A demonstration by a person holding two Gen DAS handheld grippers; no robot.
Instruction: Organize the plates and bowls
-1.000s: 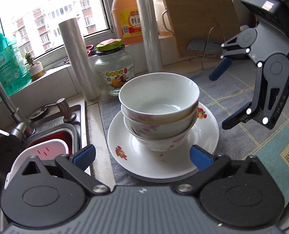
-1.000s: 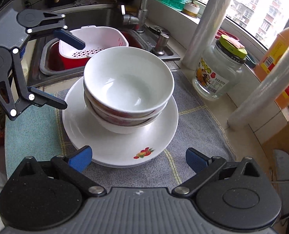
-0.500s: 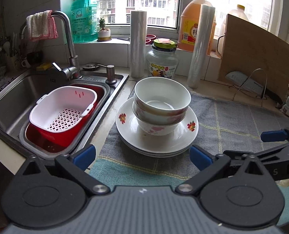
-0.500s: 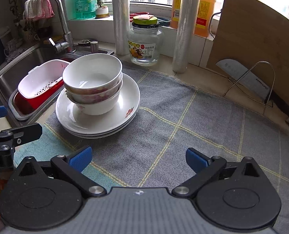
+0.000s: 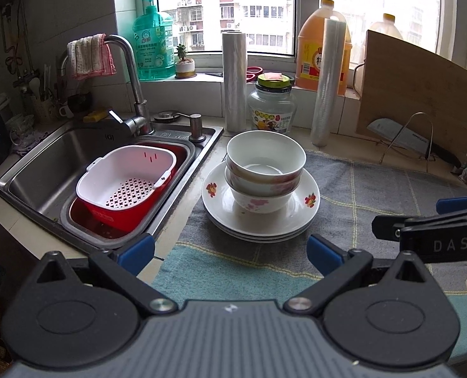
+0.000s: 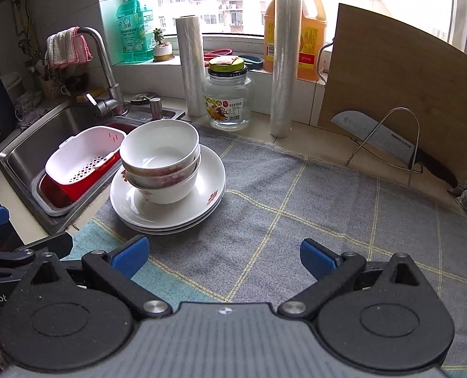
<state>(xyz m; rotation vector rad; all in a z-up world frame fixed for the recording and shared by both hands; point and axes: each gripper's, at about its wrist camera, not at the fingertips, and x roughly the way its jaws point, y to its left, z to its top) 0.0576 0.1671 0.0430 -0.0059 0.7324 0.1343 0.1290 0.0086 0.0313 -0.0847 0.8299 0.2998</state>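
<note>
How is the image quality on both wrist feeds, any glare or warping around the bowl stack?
Left wrist: window blown out white, stacked bowls sharp and evenly lit, edges bowed by the fisheye. Right wrist: same backlight, cutting board curved by distortion, plates in clear focus.

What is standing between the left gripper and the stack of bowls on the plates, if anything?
Nothing visible. The left gripper is open, and only bare cloth lies between it and the plates bearing the bowls. The right gripper is off to the side, not in that path.
</note>
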